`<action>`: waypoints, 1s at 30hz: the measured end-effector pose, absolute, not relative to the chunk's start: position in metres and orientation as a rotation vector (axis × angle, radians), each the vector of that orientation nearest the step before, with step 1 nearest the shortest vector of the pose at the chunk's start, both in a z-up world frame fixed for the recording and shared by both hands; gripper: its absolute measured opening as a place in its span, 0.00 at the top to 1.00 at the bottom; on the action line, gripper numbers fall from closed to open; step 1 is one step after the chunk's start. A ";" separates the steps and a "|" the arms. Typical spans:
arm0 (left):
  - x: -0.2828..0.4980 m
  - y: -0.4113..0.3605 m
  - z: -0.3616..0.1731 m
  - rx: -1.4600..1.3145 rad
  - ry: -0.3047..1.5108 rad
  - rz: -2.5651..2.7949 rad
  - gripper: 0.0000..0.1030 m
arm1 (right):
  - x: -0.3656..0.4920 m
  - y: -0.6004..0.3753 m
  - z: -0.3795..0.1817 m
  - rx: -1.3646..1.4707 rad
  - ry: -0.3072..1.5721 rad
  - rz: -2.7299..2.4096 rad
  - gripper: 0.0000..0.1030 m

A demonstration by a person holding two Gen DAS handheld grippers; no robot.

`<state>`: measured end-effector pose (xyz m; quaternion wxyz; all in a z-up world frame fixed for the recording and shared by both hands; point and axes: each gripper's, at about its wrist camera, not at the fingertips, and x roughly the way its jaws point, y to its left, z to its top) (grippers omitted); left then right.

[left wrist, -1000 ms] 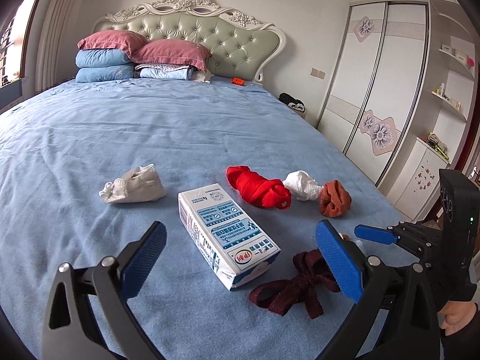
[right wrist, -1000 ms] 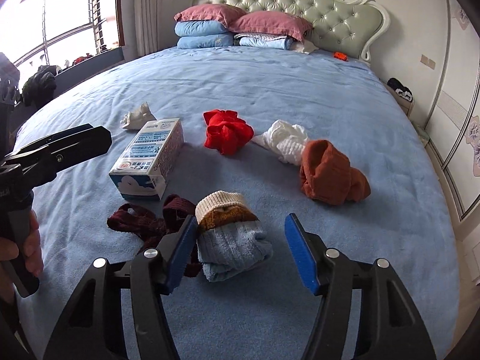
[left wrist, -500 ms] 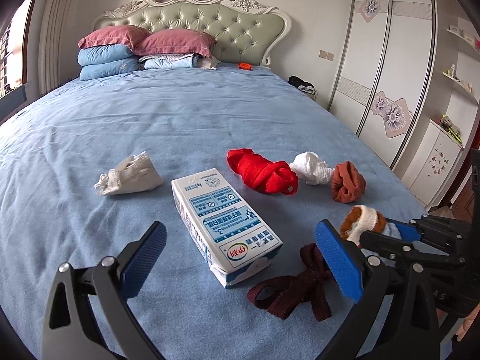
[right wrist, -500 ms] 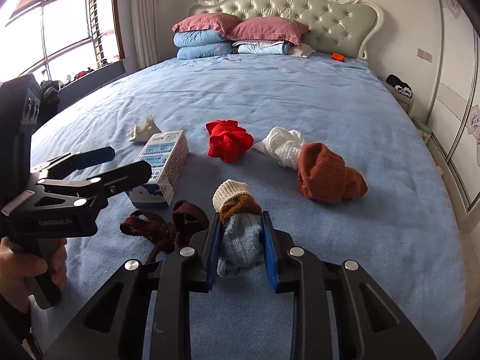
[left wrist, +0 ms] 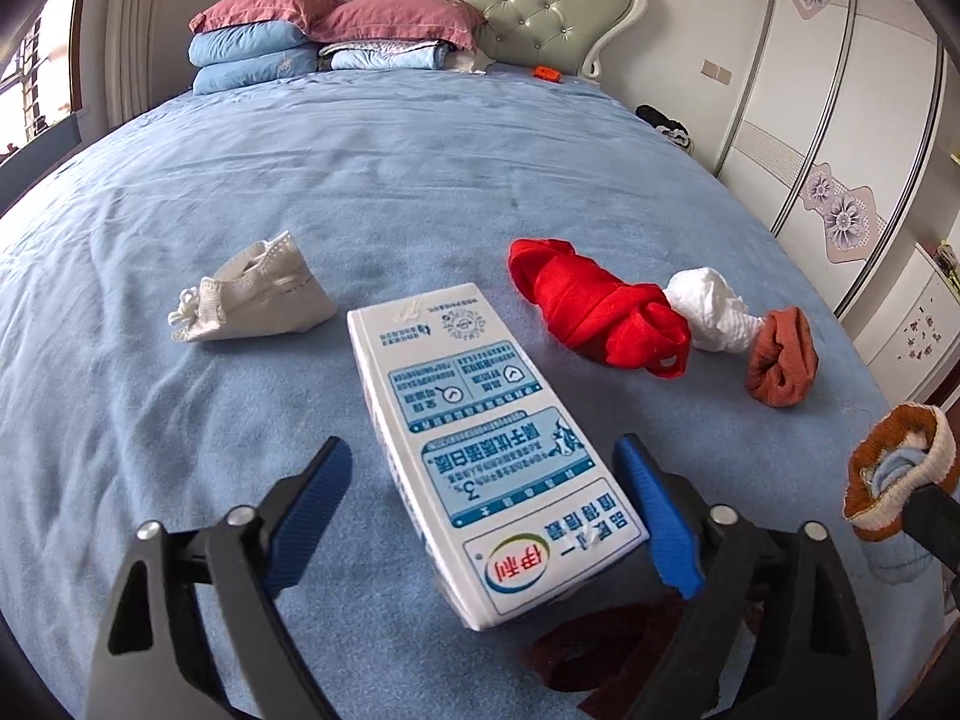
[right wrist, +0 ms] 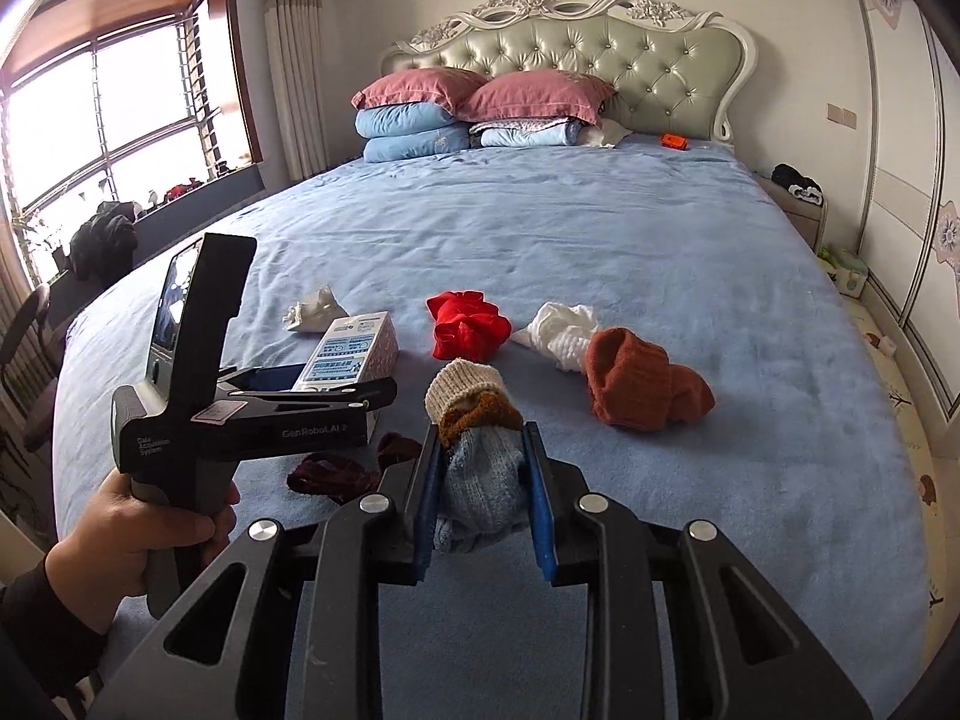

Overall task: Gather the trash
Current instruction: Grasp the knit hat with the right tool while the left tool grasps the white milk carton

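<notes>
On the bed [right wrist: 600,228], the right gripper [right wrist: 480,480] pinches a sock roll [right wrist: 477,456] while the left gripper [left wrist: 480,516], fingers spread, straddles the carton [left wrist: 480,438] near the foot edge, not yet collected.

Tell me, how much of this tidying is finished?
Nothing looks cleared away yet. The right tongs are shut on the blue sock bundle; the open left tongs straddle the milk carton. The red bundle and white wad remain.

R gripper [right wrist: 480,492] clamped shut on the blue sock bundle [right wrist: 480,474] & lifted it off the bed; L gripper [left wrist: 489,516] moved in, now straddling the milk carton [left wrist: 480,420].
</notes>
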<state>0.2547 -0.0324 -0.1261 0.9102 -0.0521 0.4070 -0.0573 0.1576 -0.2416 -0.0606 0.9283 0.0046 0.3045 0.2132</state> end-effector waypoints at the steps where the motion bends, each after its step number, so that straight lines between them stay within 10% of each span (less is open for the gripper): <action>1: 0.256 -0.031 -0.128 -0.111 0.850 -0.112 0.30 | 0.157 -0.242 -0.060 0.008 0.623 0.436 0.75; 7: 0.236 -0.024 -0.119 -0.132 0.813 -0.135 0.47 | 0.148 -0.245 -0.059 0.010 0.611 0.437 0.75; 30: 0.085 -0.141 -0.016 0.056 0.540 -0.598 0.47 | 0.036 -0.334 -0.015 0.019 0.450 0.335 0.75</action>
